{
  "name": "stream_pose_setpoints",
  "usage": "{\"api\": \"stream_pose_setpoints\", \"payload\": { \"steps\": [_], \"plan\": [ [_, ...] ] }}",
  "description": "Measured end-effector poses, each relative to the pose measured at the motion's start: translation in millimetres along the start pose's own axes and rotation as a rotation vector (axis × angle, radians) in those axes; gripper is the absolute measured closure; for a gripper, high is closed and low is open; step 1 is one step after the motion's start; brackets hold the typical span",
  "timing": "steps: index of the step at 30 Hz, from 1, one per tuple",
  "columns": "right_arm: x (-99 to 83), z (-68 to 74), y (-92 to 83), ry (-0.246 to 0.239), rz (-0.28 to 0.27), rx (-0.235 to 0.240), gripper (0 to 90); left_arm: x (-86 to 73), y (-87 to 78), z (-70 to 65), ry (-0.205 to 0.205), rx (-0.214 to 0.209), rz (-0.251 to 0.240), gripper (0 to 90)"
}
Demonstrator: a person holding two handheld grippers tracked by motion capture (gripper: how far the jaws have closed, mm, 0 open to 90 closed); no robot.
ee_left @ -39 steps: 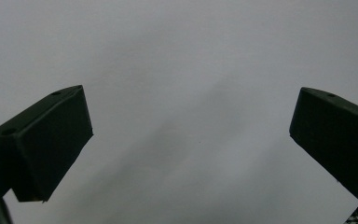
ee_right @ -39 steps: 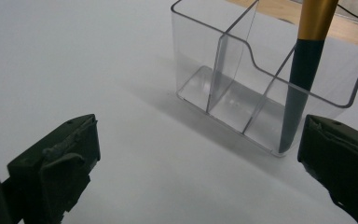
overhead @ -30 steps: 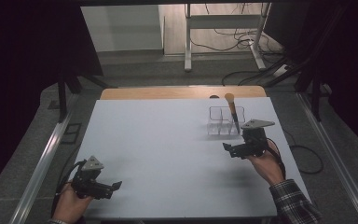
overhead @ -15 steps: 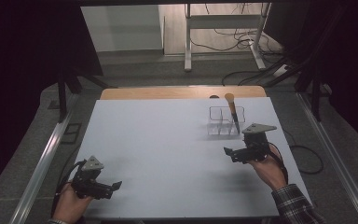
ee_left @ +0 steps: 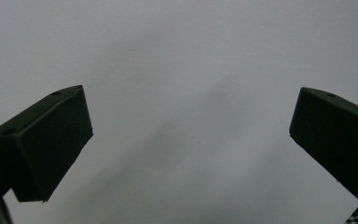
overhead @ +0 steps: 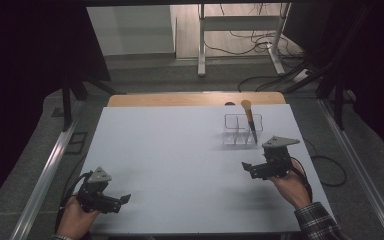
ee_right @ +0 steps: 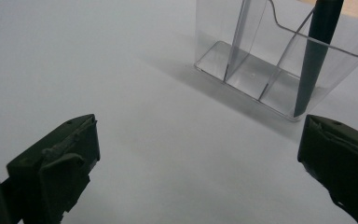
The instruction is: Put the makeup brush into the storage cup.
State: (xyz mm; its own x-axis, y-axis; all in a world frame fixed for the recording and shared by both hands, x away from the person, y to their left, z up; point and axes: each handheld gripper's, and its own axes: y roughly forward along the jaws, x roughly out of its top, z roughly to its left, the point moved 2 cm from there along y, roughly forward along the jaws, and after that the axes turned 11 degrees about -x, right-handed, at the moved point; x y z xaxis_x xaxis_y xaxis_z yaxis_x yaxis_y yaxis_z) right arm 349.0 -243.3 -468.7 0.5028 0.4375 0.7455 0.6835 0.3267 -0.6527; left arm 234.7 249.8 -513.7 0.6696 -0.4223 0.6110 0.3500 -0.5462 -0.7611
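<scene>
On the white table [overhead: 180, 165], the right gripper [overhead: 252, 171] has drawn back toward the person from the clear organizer [overhead: 242, 130] where the brush [overhead: 250, 120] stands upright, suggesting placement is finished, and both it and the left gripper [overhead: 120, 200] are spread wide, empty.

Looks like a lab/test room: white work table [overhead: 180, 150] fenced by metal rails [overhead: 45, 175], dark curtains [overhead: 25, 75] at sides, loose cables [overhead: 260, 45] on floor round a metal stand [overhead: 240, 30].
</scene>
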Motion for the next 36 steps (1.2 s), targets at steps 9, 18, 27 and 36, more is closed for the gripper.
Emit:
{"api": "stream_pose_setpoints", "payload": {
  "steps": [9,18,27,36],
  "plan": [
    [-6.4,2.2,-5.8,-0.001,0.006,0.003,0.0,0.1,0.2,-0.2,0.001,0.001,0.001,0.0],
    [-11.8,3.9,-11.1,0.0,0.01,0.006,0.0,0.1,0.2,-0.2,0.001,0.001,0.001,0.0],
    [-17.7,5.0,-15.8,0.001,0.016,0.005,0.0,0.1,0.2,-0.3,0.0,0.001,0.0,0.0],
    [-22.3,5.2,-20.3,0.011,0.018,0.008,0.0,0.2,0.2,-0.2,-0.001,0.001,-0.001,0.0]
  ]
}}
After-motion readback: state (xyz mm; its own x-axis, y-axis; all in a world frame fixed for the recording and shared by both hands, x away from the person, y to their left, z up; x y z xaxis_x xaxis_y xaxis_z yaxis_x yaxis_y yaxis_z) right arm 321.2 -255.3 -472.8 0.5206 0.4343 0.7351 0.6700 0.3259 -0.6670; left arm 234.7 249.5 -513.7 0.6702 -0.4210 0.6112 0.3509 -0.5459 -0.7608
